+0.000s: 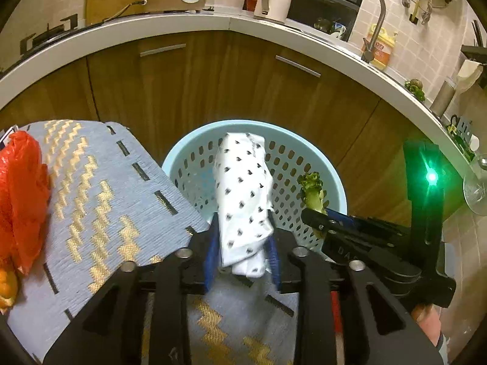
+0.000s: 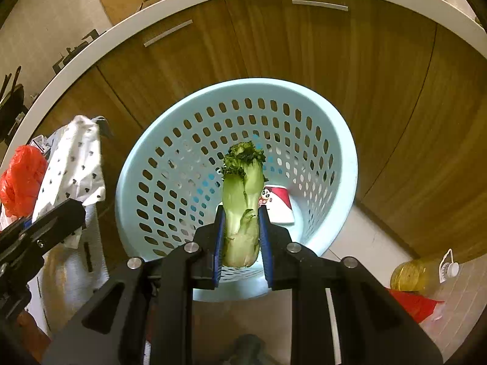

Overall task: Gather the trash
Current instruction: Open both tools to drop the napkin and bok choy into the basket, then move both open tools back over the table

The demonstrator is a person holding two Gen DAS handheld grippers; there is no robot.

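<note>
Two pieces of trash held over one pale blue basket point(image 2: 334, 164): white spotted wrapper point(image 1: 243, 200) between blue fingers point(image 1: 211, 261) of left gripper point(image 1: 242, 261), grip loose, contact of pads hard to tell; green vegetable stalk point(image 2: 243, 213) pinched firmly by right gripper point(image 2: 242, 249). One paper cup point(image 2: 278, 203) already lying at basket bottom. Neither held piece dropped yet. Likely left to collect: one red plastic bag point(image 1: 21, 194) and orange peel point(image 1: 7, 286) on patterned cloth point(image 1: 100, 200) of desk; one oil bottle point(image 2: 420, 275) on floor.
</note>
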